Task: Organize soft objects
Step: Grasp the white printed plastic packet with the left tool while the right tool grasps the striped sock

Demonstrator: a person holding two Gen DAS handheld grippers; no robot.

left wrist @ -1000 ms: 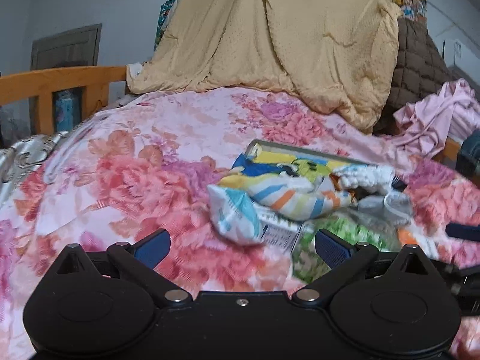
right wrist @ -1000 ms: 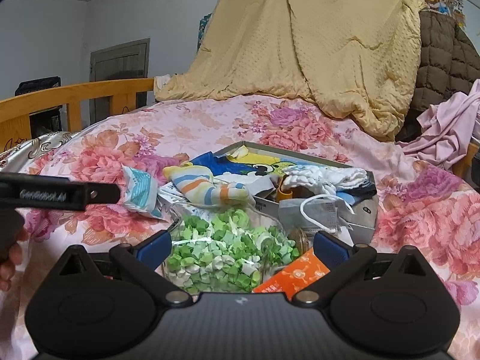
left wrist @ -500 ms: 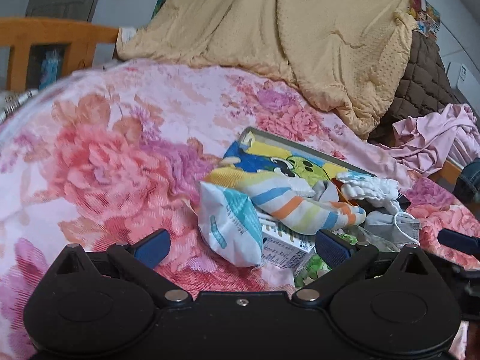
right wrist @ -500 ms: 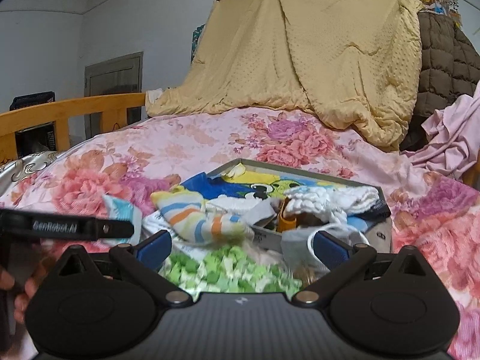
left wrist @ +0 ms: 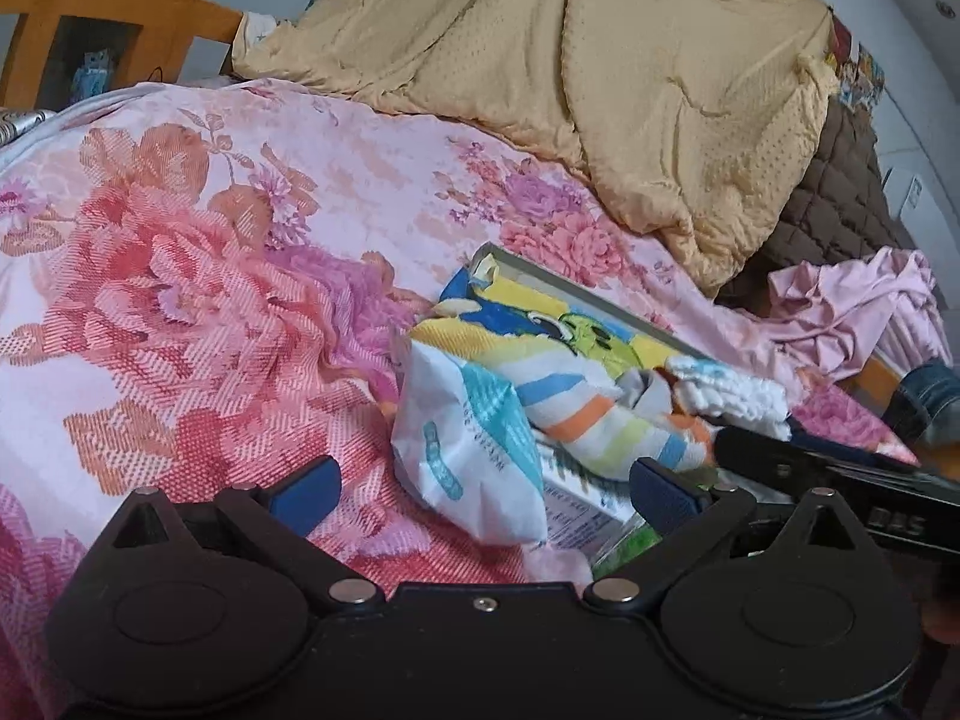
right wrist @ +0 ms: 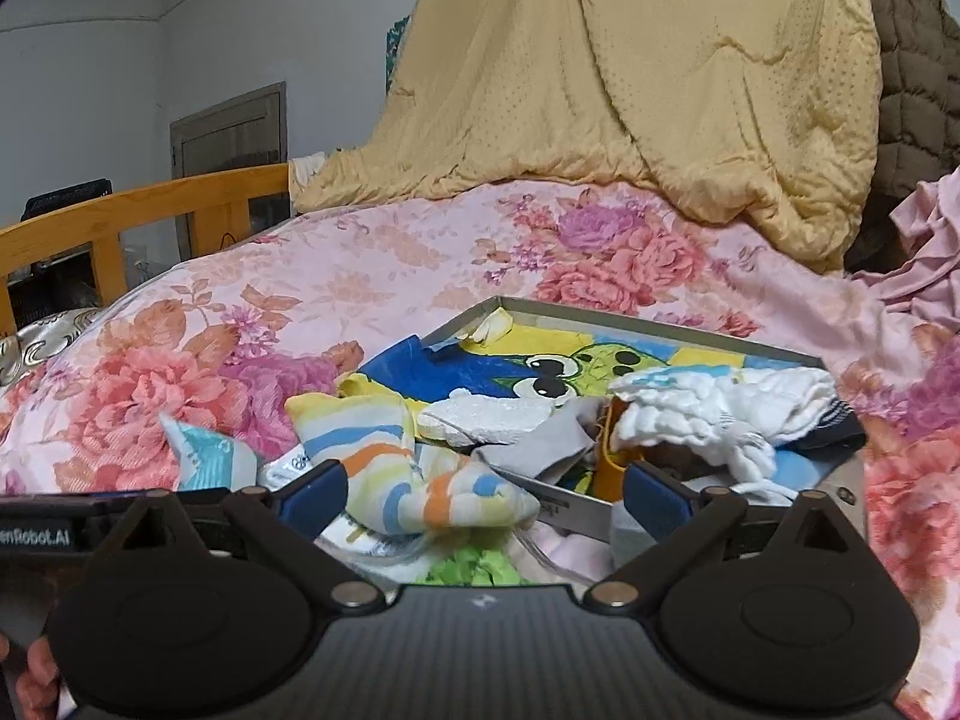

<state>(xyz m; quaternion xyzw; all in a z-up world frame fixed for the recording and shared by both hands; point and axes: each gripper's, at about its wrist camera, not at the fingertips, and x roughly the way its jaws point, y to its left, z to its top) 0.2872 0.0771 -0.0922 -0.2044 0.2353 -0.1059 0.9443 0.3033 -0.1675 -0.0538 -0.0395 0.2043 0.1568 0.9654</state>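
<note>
A shallow box [right wrist: 648,330] with a cartoon-print lining lies on the floral bedspread. A striped sock [right wrist: 414,480] hangs over its near edge; it also shows in the left wrist view [left wrist: 600,414]. A white fluffy cloth [right wrist: 714,408] lies in the box. A white and teal packet [left wrist: 468,456] lies just left of the sock. My left gripper [left wrist: 483,489] is open, with the packet between its fingers. My right gripper [right wrist: 483,489] is open, with the sock between its fingers.
A bag of green pieces [right wrist: 474,570] lies under my right gripper. A yellow quilt [right wrist: 630,90] is heaped at the back. Pink clothes [left wrist: 852,306] lie to the right. A wooden bed rail [right wrist: 150,210] runs along the left.
Both grippers have moved forward and lower toward the pile. The packet now sits between the left fingers, and the sock between the right fingers. Both stay open.
</note>
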